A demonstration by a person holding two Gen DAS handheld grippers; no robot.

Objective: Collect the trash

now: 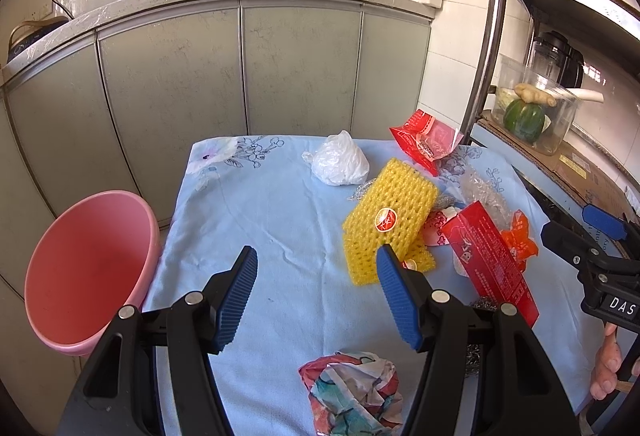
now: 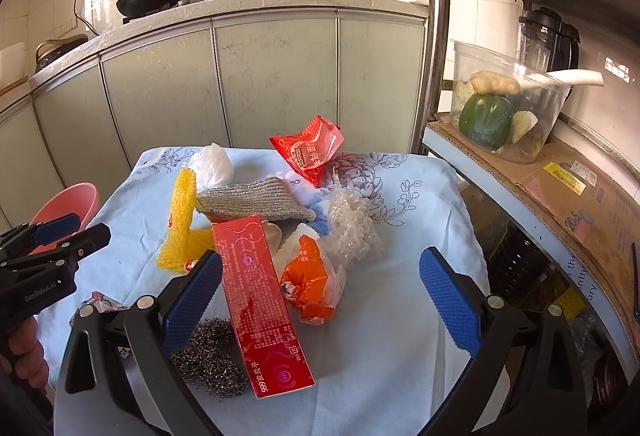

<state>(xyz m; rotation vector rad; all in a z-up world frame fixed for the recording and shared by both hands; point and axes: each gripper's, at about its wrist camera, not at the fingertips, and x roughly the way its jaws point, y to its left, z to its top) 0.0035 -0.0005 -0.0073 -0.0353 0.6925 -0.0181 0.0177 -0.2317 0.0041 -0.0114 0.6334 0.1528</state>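
While we hold both tools above the blue cloth, the left gripper has its jaws spread on nothing, and the right gripper gapes wide too, empty. We count one long red box, its long axis running near to far, far end tipped slightly left. Beside it on the right lies one orange wrapper; at its near left, one steel wool ball. Farther off we see one grey scrubbing cloth, one yellow foam net, one white bag, one red packet and one bubble-wrap wad. One crumpled paper lies nearest, and one pink basin sits left of the table.
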